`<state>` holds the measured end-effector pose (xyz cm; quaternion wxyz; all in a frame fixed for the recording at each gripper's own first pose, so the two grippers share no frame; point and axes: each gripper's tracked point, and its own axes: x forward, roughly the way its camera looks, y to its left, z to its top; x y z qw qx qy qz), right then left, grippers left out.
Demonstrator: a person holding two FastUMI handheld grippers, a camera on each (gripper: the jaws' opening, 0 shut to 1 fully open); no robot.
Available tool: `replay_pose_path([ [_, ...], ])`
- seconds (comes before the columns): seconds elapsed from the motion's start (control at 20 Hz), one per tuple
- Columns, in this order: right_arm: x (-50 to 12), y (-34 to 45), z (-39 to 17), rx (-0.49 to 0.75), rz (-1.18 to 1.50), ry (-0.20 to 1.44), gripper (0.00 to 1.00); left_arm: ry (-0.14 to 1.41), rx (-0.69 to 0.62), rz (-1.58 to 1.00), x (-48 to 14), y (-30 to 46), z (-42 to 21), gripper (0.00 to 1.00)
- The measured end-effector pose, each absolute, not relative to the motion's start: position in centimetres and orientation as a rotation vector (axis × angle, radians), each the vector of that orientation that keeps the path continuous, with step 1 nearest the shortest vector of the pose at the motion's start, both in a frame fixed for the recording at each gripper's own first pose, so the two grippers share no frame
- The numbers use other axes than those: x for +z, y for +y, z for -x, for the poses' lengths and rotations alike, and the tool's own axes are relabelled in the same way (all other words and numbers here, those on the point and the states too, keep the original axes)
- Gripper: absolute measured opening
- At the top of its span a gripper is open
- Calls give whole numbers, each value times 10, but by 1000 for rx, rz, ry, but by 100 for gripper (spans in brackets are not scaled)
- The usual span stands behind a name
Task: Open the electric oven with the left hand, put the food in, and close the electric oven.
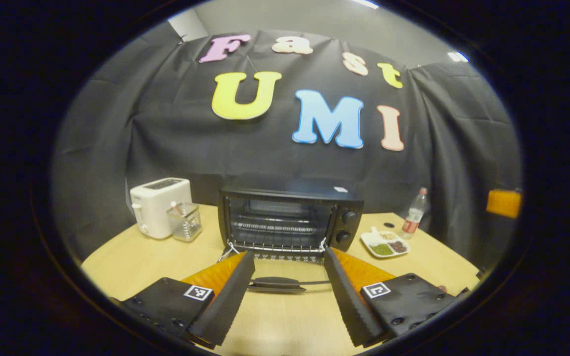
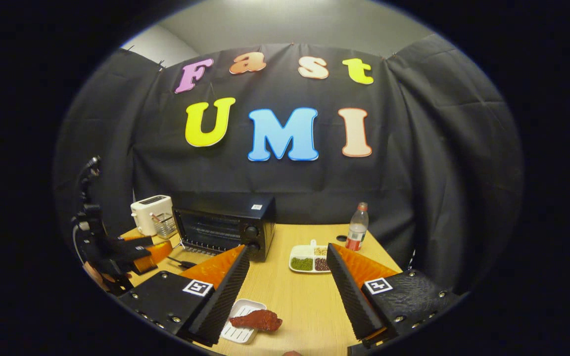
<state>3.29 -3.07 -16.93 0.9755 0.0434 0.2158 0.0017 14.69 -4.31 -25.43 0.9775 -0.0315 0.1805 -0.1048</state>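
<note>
Jaws of both grippers gape empty: oven point(image 1: 290, 220) door point(image 1: 277, 284) seemingly down, food point(image 2: 256, 320) unlifted on its tray point(image 2: 241, 321).

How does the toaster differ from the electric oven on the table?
The toaster is white and closed-sided with slots on top; the electric oven is black, with its front door folded down, showing racks. The toaster is smaller and sits left of the oven. Both stand upright on the wooden table.
</note>
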Motion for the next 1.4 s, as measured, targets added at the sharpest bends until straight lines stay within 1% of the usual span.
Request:
replay_pose_path([
  [0.25,-228,-18,-19,89,-157,598,96,229,-185,63,-162,-34,-110,95],
  [0.3,-240,-16,-15,106,-172,633,96,206,-179,64,-146,-32,-104,92],
  [0.35,-251,-13,-10,123,-191,670,96,184,-166,63,-133,-30,-97,97],
  [0.6,-289,-4,2,151,-324,798,96,112,-122,46,-85,-26,-63,97],
  [0.75,-306,5,7,165,-401,865,98,99,-94,25,-75,-21,-45,97],
  [0.8,-313,5,7,165,-425,889,93,99,-81,23,-74,-18,-40,94],
  [0.85,-321,8,10,165,-451,916,89,101,-71,24,-74,-17,-34,94],
  [0.9,-328,11,13,170,-485,950,83,104,-62,26,-74,-15,-28,91],
  [0.95,-330,17,19,182,-526,982,81,107,-52,27,-74,-14,-23,94],
  [1.0,-330,20,24,194,-570,1007,69,109,-41,24,-74,-12,-17,91],
  [1.05,-336,23,22,191,-606,1024,64,110,-31,23,-74,-8,-13,91],
  [1.1,-334,24,24,197,-649,1032,48,112,-23,23,-74,-7,-8,94],
  [1.15,-334,31,25,223,-688,1045,52,117,-11,17,-76,-5,-4,94],
  [1.2,-331,25,27,199,-701,1045,49,119,-2,11,-76,-3,1,94],
  [1.25,-331,30,23,212,-742,1045,34,120,3,7,-75,-3,4,94],
  [1.3,-332,31,20,224,-757,1039,18,120,10,3,-74,-1,8,91],
  [1.4,-319,29,16,242,-735,1002,18,116,17,-1,-75,2,11,91],
])
